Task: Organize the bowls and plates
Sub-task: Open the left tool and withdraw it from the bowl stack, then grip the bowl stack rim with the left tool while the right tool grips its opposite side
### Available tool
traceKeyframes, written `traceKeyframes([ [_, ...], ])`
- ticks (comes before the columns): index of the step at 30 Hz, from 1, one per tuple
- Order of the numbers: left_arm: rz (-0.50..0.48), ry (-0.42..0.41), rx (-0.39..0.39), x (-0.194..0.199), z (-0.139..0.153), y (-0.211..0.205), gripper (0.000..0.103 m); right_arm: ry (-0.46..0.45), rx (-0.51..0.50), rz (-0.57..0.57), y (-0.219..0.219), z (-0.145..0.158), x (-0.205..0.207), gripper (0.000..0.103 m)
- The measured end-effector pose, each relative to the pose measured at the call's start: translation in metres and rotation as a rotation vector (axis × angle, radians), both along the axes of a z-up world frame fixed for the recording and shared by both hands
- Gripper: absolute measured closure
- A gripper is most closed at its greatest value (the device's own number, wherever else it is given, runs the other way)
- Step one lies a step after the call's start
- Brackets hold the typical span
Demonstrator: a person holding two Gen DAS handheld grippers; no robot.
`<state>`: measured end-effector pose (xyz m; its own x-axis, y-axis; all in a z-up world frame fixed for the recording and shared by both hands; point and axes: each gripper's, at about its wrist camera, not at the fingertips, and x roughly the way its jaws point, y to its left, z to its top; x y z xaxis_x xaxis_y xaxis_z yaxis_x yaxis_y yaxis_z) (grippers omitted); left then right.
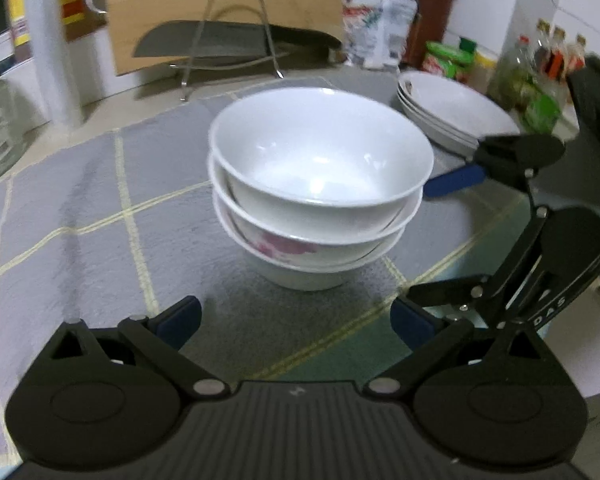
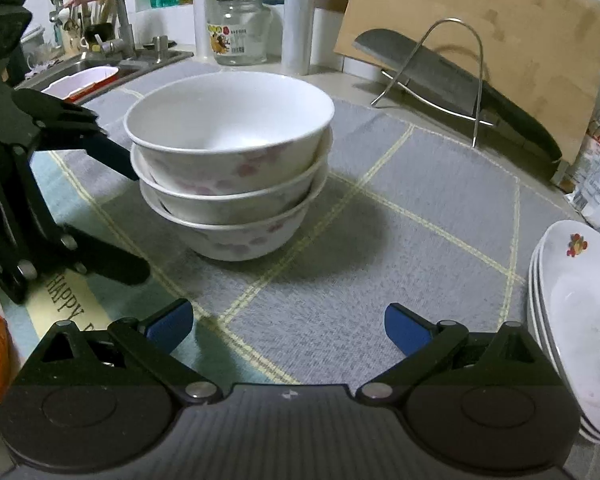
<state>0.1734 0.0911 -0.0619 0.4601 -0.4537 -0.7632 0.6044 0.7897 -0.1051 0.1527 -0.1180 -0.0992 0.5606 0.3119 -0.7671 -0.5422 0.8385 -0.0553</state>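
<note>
Holding both tools wide open, nothing between fingers: your left tool, your right tool. Stack of three bowls upright on grey checked mat on worktop, ahead of both tools, untouched. Stack of plates on mat's edge, apart from bowls, to their right. Cleaver resting in wire rack behind, against cutting board.
</note>
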Motion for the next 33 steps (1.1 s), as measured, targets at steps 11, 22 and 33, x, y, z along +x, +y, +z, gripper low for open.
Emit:
traceKeyframes([
  [11,-0.149,-0.045,0.057,0.018,-0.016,-0.008,0.0,0.043,-0.023,0.019,0.009,-0.006,0.025,0.0],
  [22,-0.258,-0.149,-0.032,0.017,-0.024,0.011,0.0,0.051,-0.006,0.063,0.013,-0.007,0.037,0.0],
  [33,-0.281,-0.156,-0.036,0.024,-0.024,0.012,0.0,0.019,0.015,0.181,0.006,-0.01,0.04,0.0],
])
